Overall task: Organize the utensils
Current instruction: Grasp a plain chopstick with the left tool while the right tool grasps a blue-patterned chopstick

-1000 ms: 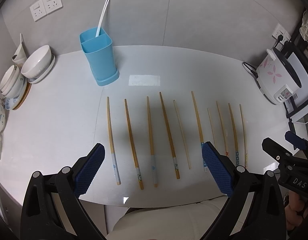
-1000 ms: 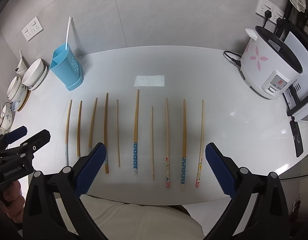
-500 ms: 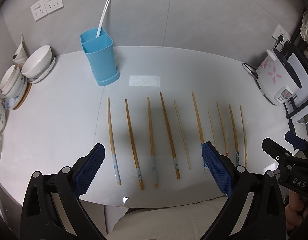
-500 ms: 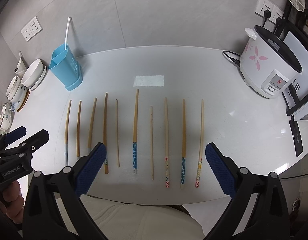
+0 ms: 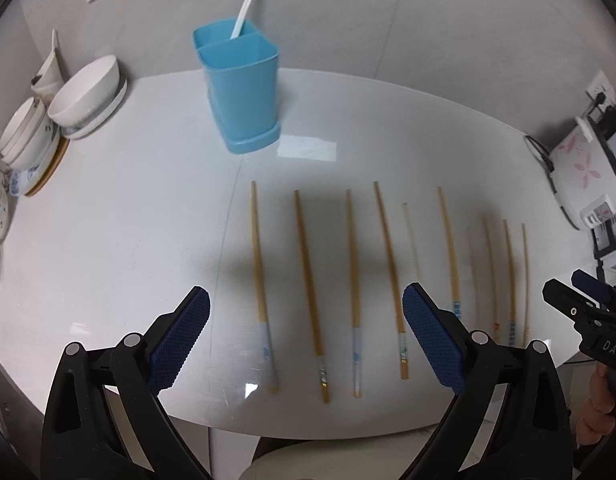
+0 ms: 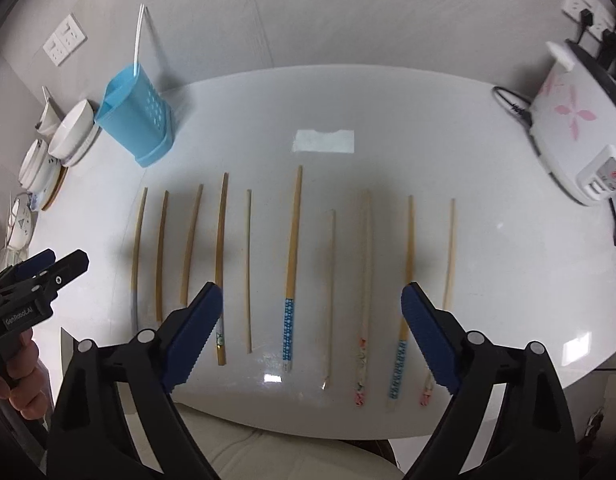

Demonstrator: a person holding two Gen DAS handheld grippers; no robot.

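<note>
Ten chopsticks (image 6: 292, 268) are laid in a row on the white surface (image 6: 488, 280), near edge, well apart from the blue holder (image 5: 239, 92) at the back left. Left claw (image 5: 303, 340) is held wide, empty, above the leftmost sticks; right claw (image 6: 312, 336) likewise wide and empty over the middle ones. Sticks are judged light, stiff, thin, likely slippery on the glossy top. A grip near mid-length is advised, pads pinched across the shaft.

10 chopsticks (image 6: 292, 256) in a row on white table (image 6: 488, 264), blue holder (image 6: 135, 120) far left, right gripper (image 6: 311, 330) jaws apart, edges slightly blurred
</note>
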